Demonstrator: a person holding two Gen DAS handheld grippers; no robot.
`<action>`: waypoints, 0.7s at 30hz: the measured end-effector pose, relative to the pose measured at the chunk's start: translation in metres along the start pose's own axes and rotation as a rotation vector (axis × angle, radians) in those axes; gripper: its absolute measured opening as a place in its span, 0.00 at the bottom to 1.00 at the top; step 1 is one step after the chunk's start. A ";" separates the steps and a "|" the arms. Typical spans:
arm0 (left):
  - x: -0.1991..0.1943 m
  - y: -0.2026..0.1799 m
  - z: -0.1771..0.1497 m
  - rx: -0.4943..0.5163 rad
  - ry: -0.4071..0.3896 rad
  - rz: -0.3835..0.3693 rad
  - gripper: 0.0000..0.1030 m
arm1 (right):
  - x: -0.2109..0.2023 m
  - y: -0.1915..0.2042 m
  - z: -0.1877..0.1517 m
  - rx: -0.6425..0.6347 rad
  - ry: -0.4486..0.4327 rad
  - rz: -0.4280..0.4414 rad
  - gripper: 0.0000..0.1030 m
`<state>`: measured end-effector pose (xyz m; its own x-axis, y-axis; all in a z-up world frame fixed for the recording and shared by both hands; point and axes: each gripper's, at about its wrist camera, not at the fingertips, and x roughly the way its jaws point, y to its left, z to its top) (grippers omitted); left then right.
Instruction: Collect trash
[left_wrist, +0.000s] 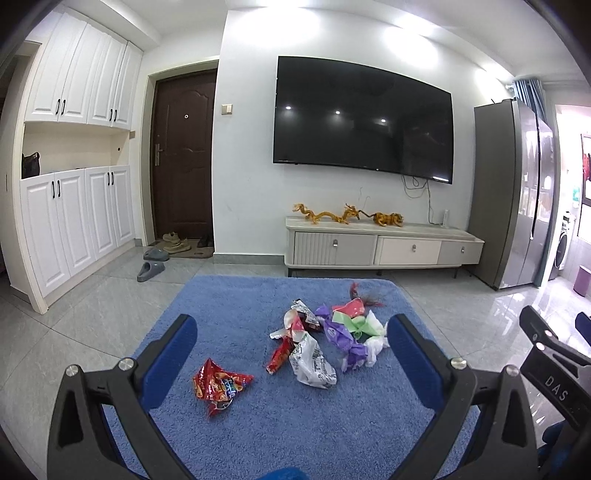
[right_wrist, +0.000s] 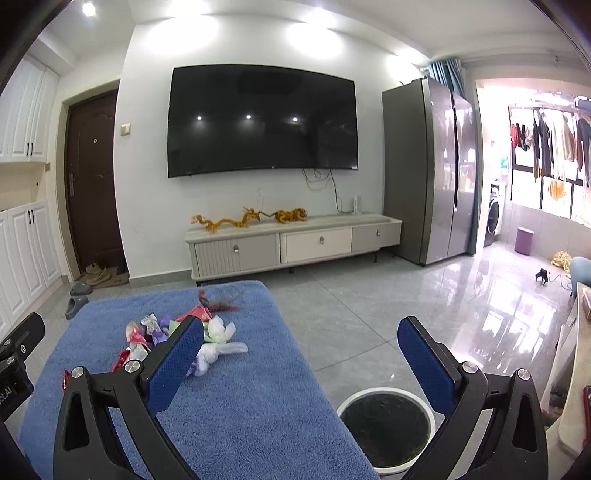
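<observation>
Left claw: fully spread, empty, above tabletop.
Right claw: fully spread, empty.
Trash pile: on tabletop.
Bin: beside tabletop.

The right tongs' left finger hides part of the trash pile (wrappers, bags).

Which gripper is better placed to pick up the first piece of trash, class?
Probably the left gripper: its open jaws frame the red snack wrapper and the pile. The right gripper, also open, hangs nearer the bin.
</observation>
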<state>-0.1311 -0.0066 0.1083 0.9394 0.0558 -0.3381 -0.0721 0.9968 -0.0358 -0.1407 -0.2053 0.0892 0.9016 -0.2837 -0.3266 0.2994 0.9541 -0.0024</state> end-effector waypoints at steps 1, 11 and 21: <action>-0.001 0.001 0.000 0.000 0.001 -0.003 1.00 | 0.000 0.000 0.001 -0.003 -0.001 0.000 1.00; -0.016 -0.003 0.004 0.011 -0.033 -0.004 1.00 | -0.013 -0.003 0.003 0.027 -0.049 0.011 1.00; -0.016 0.000 0.000 -0.032 -0.065 0.001 1.00 | -0.015 -0.005 -0.002 0.047 -0.071 0.002 1.00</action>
<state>-0.1462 -0.0078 0.1139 0.9590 0.0617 -0.2767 -0.0830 0.9944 -0.0657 -0.1567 -0.2058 0.0922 0.9214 -0.2898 -0.2589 0.3108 0.9495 0.0434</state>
